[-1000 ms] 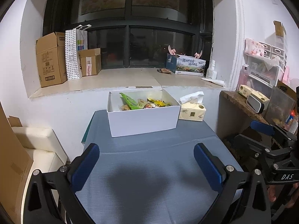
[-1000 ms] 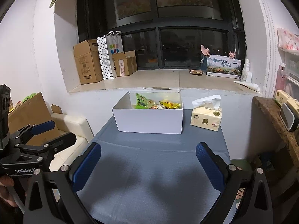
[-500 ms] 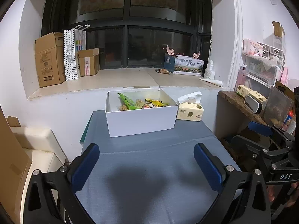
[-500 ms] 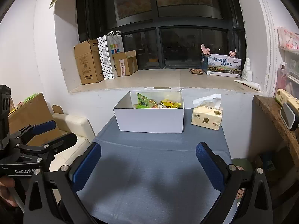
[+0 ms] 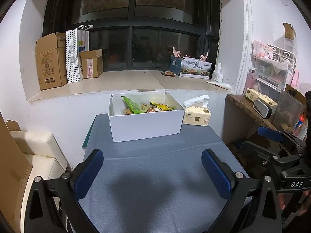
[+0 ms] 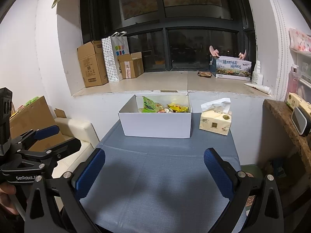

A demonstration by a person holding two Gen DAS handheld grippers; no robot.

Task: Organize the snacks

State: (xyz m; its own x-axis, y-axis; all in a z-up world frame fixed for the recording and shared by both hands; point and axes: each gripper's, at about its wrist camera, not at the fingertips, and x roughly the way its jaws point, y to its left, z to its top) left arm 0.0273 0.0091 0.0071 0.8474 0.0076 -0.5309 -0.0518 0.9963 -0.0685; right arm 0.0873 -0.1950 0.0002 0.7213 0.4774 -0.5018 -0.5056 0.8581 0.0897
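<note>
Tablecloth (image 5: 155, 174) in left wrist view lies bare from the near edge to the white box (image 5: 145, 124) at the far edge, under the windowsill (image 5: 116, 83). Left gripper (image 5: 153, 170) jaws spread wide, holding nothing, above the cloth. Snack packets (image 5: 147, 107) fill the box; tissue pack (image 5: 197, 115) sits just beside it. Right wrist view: same bare cloth (image 6: 155, 184); right gripper (image 6: 154, 170) jaws wide apart, empty; packets (image 6: 165, 107) inside the box (image 6: 155, 124).

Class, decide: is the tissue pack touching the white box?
Apart. The right wrist view shows blue tablecloth between the white box and the tissue pack.
</note>
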